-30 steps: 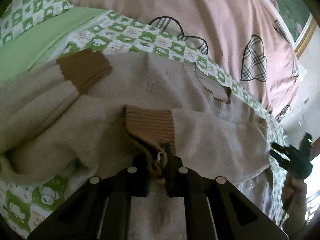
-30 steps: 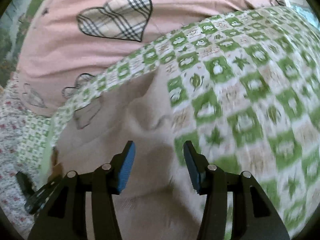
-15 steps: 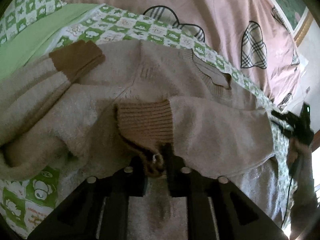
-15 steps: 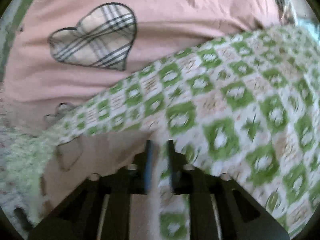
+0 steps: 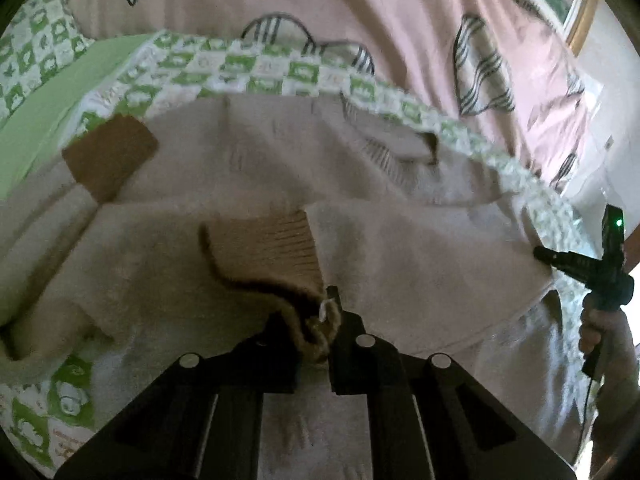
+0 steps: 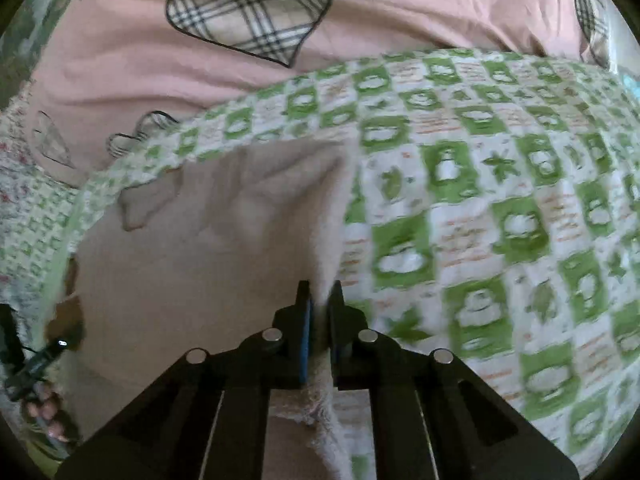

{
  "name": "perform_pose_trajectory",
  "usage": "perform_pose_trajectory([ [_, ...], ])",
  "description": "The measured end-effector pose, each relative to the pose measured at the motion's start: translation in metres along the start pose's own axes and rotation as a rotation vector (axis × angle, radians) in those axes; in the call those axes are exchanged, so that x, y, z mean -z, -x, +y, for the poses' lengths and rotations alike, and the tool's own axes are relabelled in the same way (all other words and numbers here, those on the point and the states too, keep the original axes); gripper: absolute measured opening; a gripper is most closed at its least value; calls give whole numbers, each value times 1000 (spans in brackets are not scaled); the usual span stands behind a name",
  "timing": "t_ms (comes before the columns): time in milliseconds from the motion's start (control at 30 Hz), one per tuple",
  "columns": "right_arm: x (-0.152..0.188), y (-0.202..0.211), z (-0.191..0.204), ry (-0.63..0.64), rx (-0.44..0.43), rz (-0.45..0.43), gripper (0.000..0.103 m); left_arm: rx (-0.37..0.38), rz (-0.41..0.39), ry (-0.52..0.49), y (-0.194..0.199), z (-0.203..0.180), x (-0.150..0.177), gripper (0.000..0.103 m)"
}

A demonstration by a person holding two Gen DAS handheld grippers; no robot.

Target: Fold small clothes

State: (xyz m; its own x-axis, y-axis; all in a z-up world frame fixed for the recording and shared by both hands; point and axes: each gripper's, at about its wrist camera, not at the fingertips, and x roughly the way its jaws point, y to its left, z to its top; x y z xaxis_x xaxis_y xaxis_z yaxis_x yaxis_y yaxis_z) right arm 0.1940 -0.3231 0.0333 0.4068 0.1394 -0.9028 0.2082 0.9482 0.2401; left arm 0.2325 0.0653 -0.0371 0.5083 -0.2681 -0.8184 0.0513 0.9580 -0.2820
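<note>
A beige knit sweater [image 5: 280, 168] with brown ribbed cuffs lies on a green-and-white checked sheet [image 5: 248, 68]. My left gripper [image 5: 316, 320] is shut on the brown cuff [image 5: 276, 248] of one sleeve, which lies folded across the sweater's body. The other brown cuff [image 5: 108, 156] rests at the left. My right gripper [image 6: 319, 308] is shut on the sweater's side edge [image 6: 324, 240], beside the shoulder. The right gripper also shows in the left wrist view [image 5: 576, 264], at the sweater's right edge.
A pink quilt with plaid hearts [image 6: 248, 8] lies bunched along the far side. A plain green cloth [image 5: 48, 112] lies at the far left. The checked sheet [image 6: 500, 220] stretches to the right of the sweater.
My right gripper went from open beside the sweater to shut on its side edge. My left gripper has kept hold of the cuff and drawn it slightly nearer.
</note>
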Motion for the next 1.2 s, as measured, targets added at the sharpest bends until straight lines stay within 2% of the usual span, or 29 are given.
perform_pose_trajectory([
  [100,6,-7,-2,-2,24,14,8,-3,27,10,-9,5,4,10],
  [133,7,-2,-2,-16,35,9,9,-1,23,15,-6,6,4,13],
  [200,10,20,7,-20,66,-46,14,-11,16,16,0,9,6,16],
  [267,13,35,23,18,25,-94,14,-8,19,24,1,13,8,18],
  [300,19,40,39,66,-32,-95,16,-8,21,29,2,14,9,18],
  [333,23,39,47,95,-53,-81,23,-9,22,32,3,15,10,18],
  [400,30,24,57,115,-53,-27,33,-16,24,38,7,17,12,19],
  [467,34,2,45,59,8,43,32,-34,18,36,17,20,16,20],
  [533,36,8,31,-19,-57,16,32,-77,-8,27,32,25,20,20],
  [633,40,31,30,-33,-50,-7,34,-118,-54,30,59,39,20,20],
  [700,48,48,37,-28,-72,-24,39,-131,-79,33,72,48,14,25],
  [767,59,61,42,-27,-118,-31,42,-169,-92,40,78,57,4,52],
  [800,63,64,44,-25,-132,-32,43,-190,-101,45,79,61,-2,60],
  [833,67,64,51,-24,-148,-30,45,-220,-115,54,79,67,-9,73],
  [967,90,73,61,-46,-224,-10,50,-250,-98,72,64,84,-36,76],
  [1200,111,79,70,-62,-259,21,51,-370,-4,70,10,112,-59,77],
])
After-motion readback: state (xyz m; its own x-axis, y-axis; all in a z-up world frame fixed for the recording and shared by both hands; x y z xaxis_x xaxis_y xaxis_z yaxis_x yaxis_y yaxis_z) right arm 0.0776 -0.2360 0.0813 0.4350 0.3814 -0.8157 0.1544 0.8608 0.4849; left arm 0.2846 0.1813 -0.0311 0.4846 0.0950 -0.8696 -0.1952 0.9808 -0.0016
